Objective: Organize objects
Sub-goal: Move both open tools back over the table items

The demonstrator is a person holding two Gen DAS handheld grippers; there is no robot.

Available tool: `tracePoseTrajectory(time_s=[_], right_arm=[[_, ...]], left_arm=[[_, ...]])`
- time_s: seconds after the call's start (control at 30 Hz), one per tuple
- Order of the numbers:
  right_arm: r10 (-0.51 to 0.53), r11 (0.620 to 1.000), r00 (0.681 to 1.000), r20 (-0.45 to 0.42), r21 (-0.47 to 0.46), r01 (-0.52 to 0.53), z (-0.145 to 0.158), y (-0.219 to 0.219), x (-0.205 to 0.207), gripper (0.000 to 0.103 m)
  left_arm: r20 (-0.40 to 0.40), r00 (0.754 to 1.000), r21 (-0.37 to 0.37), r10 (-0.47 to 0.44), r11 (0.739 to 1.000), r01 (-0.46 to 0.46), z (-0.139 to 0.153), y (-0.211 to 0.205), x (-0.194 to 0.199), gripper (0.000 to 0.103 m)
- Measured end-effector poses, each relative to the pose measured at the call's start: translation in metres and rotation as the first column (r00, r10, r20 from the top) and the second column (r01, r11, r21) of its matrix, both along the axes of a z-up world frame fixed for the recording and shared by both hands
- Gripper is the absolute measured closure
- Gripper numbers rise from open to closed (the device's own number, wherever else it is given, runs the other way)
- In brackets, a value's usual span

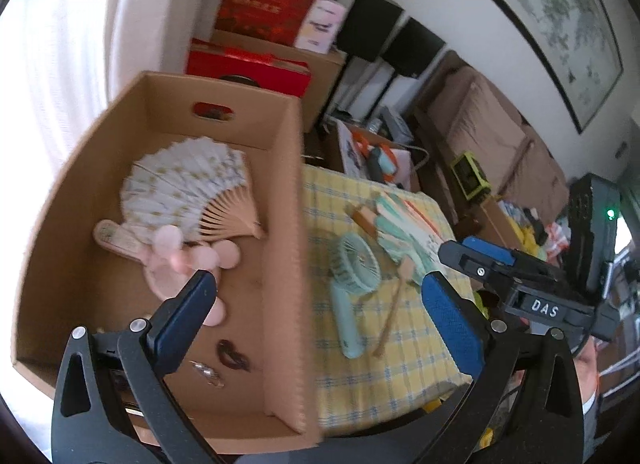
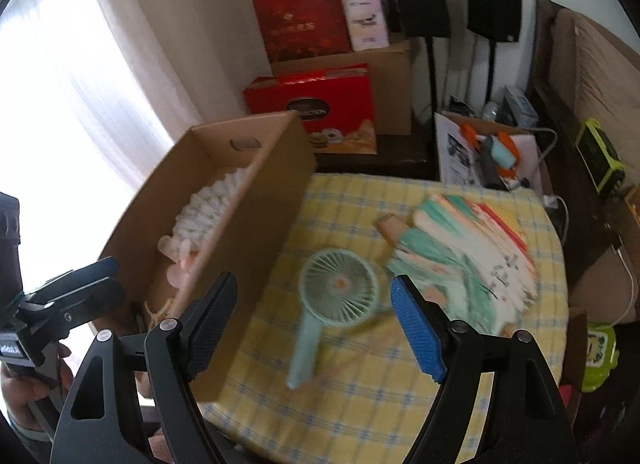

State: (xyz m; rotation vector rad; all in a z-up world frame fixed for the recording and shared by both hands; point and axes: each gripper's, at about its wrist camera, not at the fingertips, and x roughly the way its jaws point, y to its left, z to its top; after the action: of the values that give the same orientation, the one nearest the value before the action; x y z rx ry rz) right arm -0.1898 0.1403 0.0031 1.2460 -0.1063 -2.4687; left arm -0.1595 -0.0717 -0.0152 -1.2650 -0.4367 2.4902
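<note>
1. Cardboard box [image 1: 280,200] sits on the bench's left side. Inside: a white folding fan [image 1: 188,184] spread open toward the far wall, a pink handheld fan [image 1: 180,264] just in front of it, a small dark item and a small clear item near the front wall – too blurred to tell what they are.
2. Left claw [image 1: 316,304] hangs over the box's right wall, spread wide, nothing between the pads. One finger over the box interior, the other over the cloth.
3. Bench [image 2: 360,396] is covered in a yellow checked cloth. Mint handheld fan [image 2: 334,296] lies on it just right of the box, head toward the far edge, handle toward the near edge.
4. Right claw [image 2: 314,324] hovers above the mint fan, jaws apart and holding nothing – fan head shows between the fingers, not pinched.
5. Green-and-white folding fan [image 2: 464,260] lies spread open on the bench's right half, near the mint fan's head.
6. Beyond the far edge: red gift boxes [image 2: 320,112] stacked against the wall.
</note>
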Motion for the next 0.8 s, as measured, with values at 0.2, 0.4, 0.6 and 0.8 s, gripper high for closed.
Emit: tracePoseTrajectory(time_s=[0.2, 0.4, 0.6, 0.8], right_arm=[[-0.083, 0.996, 0.996, 0.036, -0.011, 0.083, -0.013, 0.055, 0.012, 0.022], [-0.146, 0.988, 0.986, 0.076, -0.042, 0.150, -0.029, 0.095, 0.017, 0.022], [-0.206, 0.977, 0.973, 0.101, -0.031, 0.210, -0.048, 0.129, 0.022, 0.022], [-0.257, 0.966, 0.963, 0.080, 0.038, 0.255, -0.058, 0.148, 0.029, 0.022]], left_arm=[[0.029, 0.995, -0.029, -0.094, 0.995, 0.095, -0.015, 0.044, 0.006, 0.000], [0.059, 0.982, -0.077, -0.177, 0.980, 0.181, -0.035, 0.085, 0.012, 0.000], [0.070, 0.975, -0.159, -0.212, 0.962, 0.221, -0.050, 0.116, 0.018, 0.000], [0.058, 0.975, -0.255, -0.213, 0.941, 0.221, -0.055, 0.136, 0.020, 0.000]])
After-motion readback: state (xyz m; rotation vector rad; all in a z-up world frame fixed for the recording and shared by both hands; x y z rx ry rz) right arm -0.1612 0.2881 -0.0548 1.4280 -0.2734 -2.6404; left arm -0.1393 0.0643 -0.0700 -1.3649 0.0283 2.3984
